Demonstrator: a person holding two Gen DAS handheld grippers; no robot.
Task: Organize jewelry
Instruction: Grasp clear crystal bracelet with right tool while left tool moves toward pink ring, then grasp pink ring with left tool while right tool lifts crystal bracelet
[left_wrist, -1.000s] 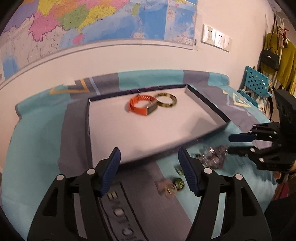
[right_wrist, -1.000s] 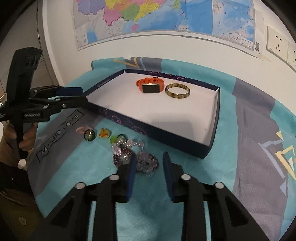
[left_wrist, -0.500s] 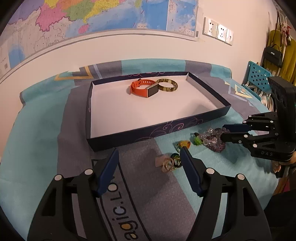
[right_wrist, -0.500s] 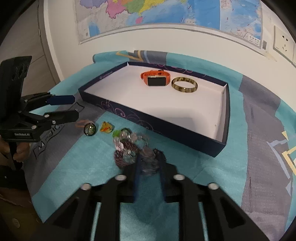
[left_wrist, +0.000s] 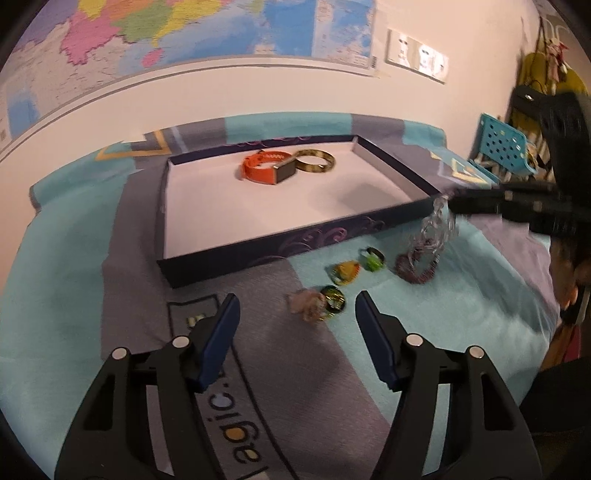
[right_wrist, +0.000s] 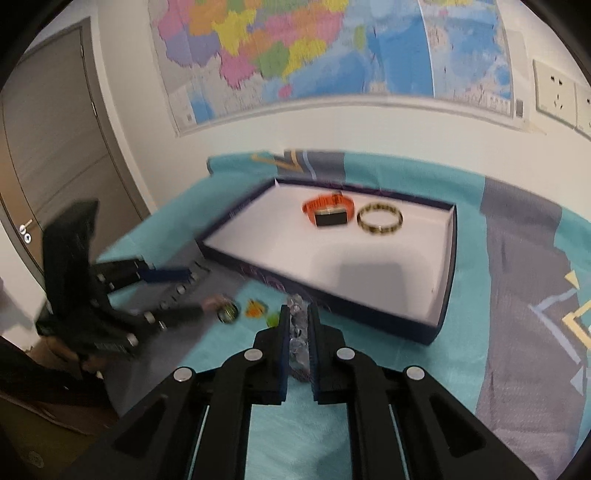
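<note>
Bead bracelet (left_wrist: 439, 221) hangs pinched in my right gripper (right_wrist: 298, 332) just above the cloth (left_wrist: 74, 258) beside the tray (left_wrist: 258, 243); left gripper (left_wrist: 295, 332) spread, empty, near the rings (left_wrist: 332, 302); next, I judge, carry it over the tray wall and release.

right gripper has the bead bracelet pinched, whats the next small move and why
Probably carry the bead bracelet over the near wall of the box before letting go. The right gripper is shut on it and has it lifted; the orange watch and gold bangle already lie inside, with bare floor nearer.
</note>
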